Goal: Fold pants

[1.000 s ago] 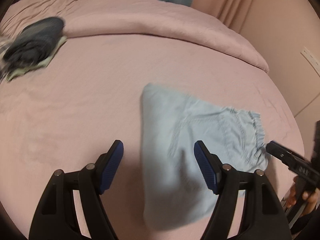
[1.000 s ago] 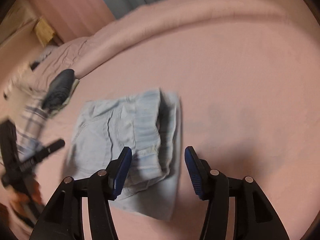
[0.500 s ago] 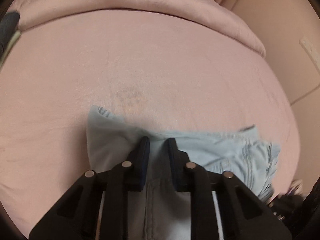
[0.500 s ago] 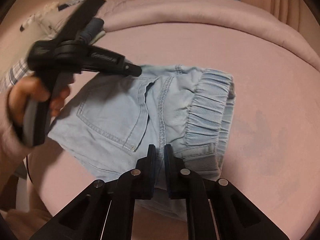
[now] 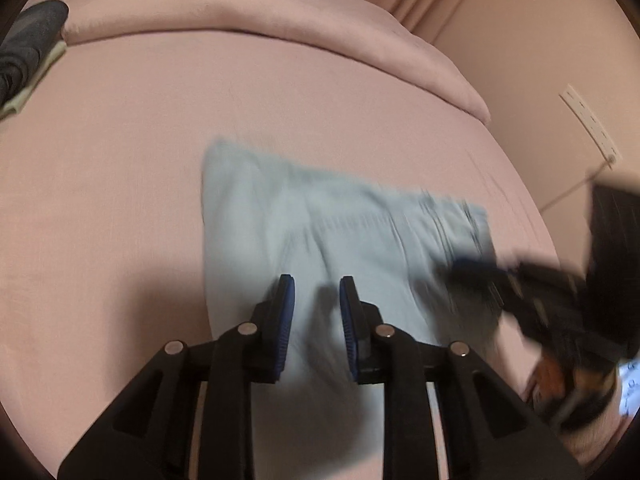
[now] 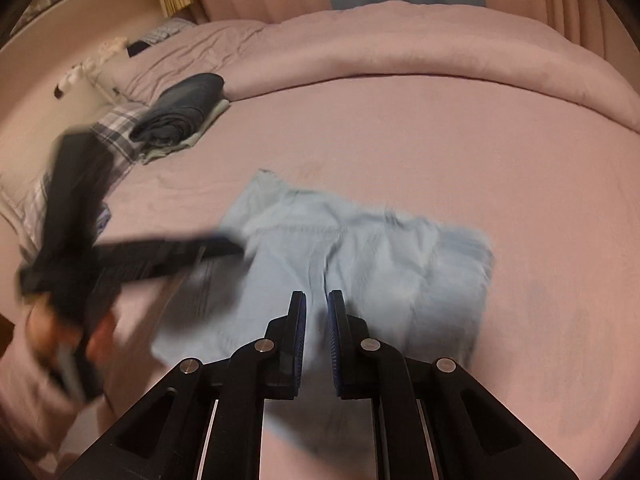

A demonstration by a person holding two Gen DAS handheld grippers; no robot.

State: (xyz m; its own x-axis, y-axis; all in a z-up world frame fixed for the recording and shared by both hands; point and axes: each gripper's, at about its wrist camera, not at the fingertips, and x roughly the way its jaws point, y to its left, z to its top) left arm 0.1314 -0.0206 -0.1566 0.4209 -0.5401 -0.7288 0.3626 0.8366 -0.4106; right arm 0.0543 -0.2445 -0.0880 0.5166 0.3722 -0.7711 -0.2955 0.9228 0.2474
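Both grippers have closed since a second ago. The left gripper (image 5: 316, 292) shows a narrow gap, jaws opening slightly; blur hides whether they pinch cloth. The right gripper (image 6: 317, 308) is all but shut, with no cloth visibly held. The pants (image 6: 360, 264), pale denim, lie in a loose fold on the bed (image 6: 440, 140) just ahead of and under both pairs of jaws. They look soft, light and floppy, with a thicker elastic waistband; that band and the hems seem the firmest places to grip.

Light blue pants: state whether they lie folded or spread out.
Folded. The light blue pants form a compact bundle on the pink bed, legs not stretched out; blur hides the layers.
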